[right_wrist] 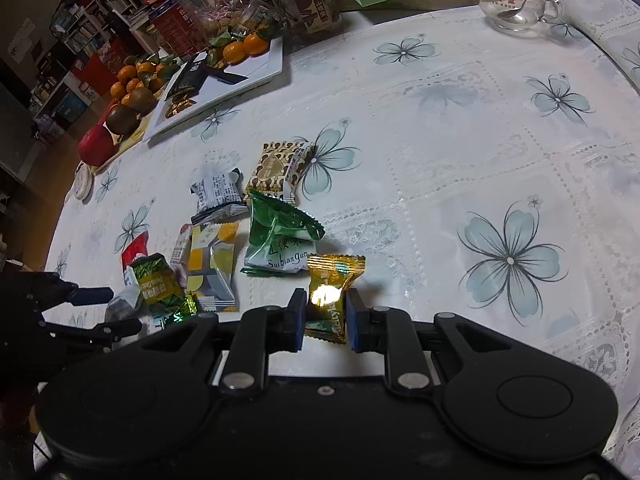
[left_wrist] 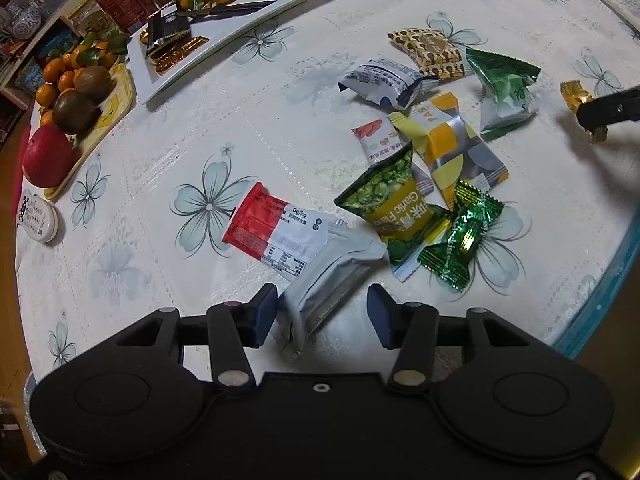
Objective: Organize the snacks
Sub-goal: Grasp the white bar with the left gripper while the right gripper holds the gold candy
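My left gripper [left_wrist: 322, 302] stands open over the table, with a grey foil packet [left_wrist: 332, 280] lying between its blue pads; the right-hand pad is clear of the packet. Just beyond lie a red-and-white packet [left_wrist: 272, 228], a green garlic-pea bag [left_wrist: 396, 208] and a shiny green candy [left_wrist: 460, 236]. Further off are a yellow-grey packet [left_wrist: 452, 148], a green-white packet [left_wrist: 504, 88] and a brown patterned one [left_wrist: 428, 50]. My right gripper [right_wrist: 326, 304] is shut on a gold-wrapped candy [right_wrist: 336, 272], held a little above the flowered tablecloth.
A white rectangular plate [left_wrist: 236, 36] at the far left holds a dark packet, gold candies and tangerines. Beside it, a yellow board [left_wrist: 116, 120] carries kiwis, tangerines and a red apple. A glass cup [right_wrist: 516, 0] stands at the far right. A small white tin [left_wrist: 38, 216] sits near the table's left edge.
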{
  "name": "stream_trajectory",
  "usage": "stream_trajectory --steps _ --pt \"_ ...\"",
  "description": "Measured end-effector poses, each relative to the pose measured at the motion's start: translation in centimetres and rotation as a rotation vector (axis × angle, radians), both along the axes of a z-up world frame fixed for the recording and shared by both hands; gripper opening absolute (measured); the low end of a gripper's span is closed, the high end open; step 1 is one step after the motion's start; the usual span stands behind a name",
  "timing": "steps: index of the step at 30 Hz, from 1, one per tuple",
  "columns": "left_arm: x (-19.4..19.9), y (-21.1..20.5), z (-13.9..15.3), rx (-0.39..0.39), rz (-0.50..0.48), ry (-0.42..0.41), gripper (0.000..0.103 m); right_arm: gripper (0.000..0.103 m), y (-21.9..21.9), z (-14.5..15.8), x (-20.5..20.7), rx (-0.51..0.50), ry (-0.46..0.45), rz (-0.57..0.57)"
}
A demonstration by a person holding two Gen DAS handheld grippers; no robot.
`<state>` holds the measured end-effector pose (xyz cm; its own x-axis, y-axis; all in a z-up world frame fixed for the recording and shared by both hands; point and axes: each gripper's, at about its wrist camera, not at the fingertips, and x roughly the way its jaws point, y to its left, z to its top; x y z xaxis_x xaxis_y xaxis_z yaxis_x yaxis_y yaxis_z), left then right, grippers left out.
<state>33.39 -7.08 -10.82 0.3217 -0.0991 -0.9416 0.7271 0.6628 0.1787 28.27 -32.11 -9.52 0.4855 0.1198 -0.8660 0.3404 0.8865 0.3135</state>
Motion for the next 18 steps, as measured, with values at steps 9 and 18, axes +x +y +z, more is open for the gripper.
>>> stream_trajectory --steps 9,18 --pt "1.17 -0.04 -0.23 -0.067 0.069 0.034 0.057 0.021 0.50 -0.87 0.20 -0.046 0.023 0.020" --pt "0.85 0.41 0.43 -0.144 0.189 0.052 0.036 0.021 1.00 -0.59 -0.25 -0.027 0.023 0.016"
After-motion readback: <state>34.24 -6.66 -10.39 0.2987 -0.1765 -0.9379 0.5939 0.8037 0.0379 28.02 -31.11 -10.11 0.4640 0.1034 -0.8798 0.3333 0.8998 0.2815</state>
